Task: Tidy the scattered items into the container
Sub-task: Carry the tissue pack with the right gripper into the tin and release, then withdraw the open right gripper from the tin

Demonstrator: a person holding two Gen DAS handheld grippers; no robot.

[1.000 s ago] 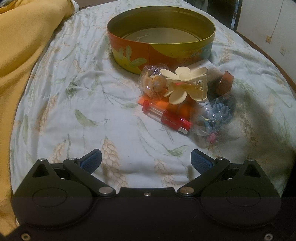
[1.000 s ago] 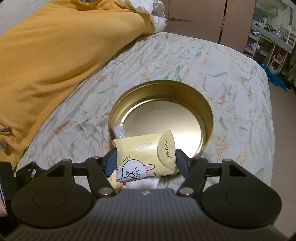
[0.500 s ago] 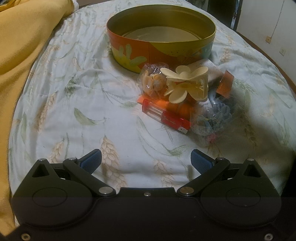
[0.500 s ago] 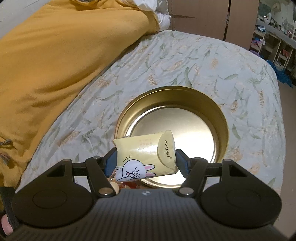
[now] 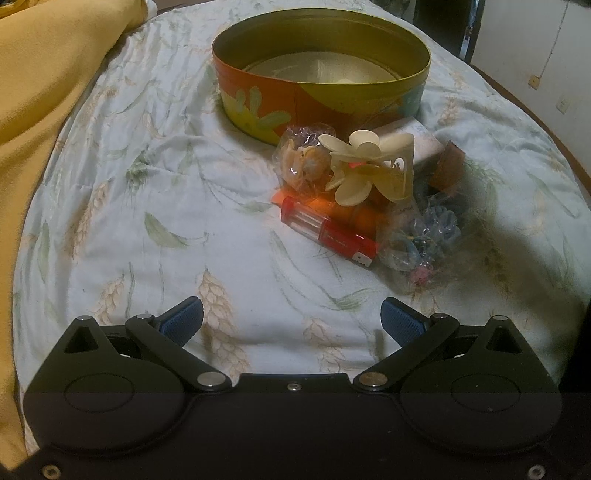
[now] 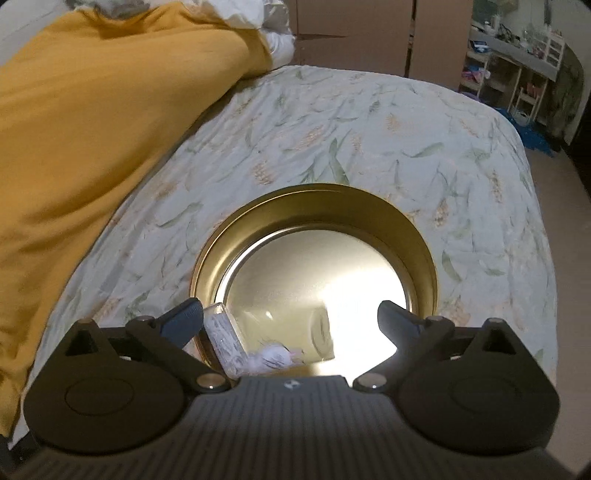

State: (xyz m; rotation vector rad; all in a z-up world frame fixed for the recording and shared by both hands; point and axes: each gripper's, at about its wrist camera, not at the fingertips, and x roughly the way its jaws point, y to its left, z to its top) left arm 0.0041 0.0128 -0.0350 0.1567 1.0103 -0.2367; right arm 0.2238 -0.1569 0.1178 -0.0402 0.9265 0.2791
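The round tin [image 5: 369, 98], orange and yellow outside and gold inside, stands on the bed. In front of it lies a heap: a cream flower hair claw [image 5: 369, 166], a bag of orange pieces [image 5: 303, 162], a red tube [image 5: 325, 229], a bag of blue hair ties [image 5: 424, 236] and a white box [image 5: 417, 136]. My left gripper [image 5: 291, 317] hovers open over bare quilt short of the heap. My right gripper [image 6: 291, 317] is above the tin [image 6: 421, 243], jaws opening; the yellow rabbit packet [image 6: 291, 347] is a blur dropping free below them. A clear box [image 6: 221, 339] leans inside the tin's near wall.
A yellow blanket [image 6: 92, 147] is piled along the left of the floral quilt [image 5: 147, 184]. A small brown item [image 5: 450, 166] lies at the right of the heap. Beyond the bed's far edge are cardboard boxes [image 6: 351, 33] and shelves [image 6: 517, 62].
The right gripper moved forward over the tin and let go of the yellow packet, which now drops into the tin. The left gripper stayed put and open.
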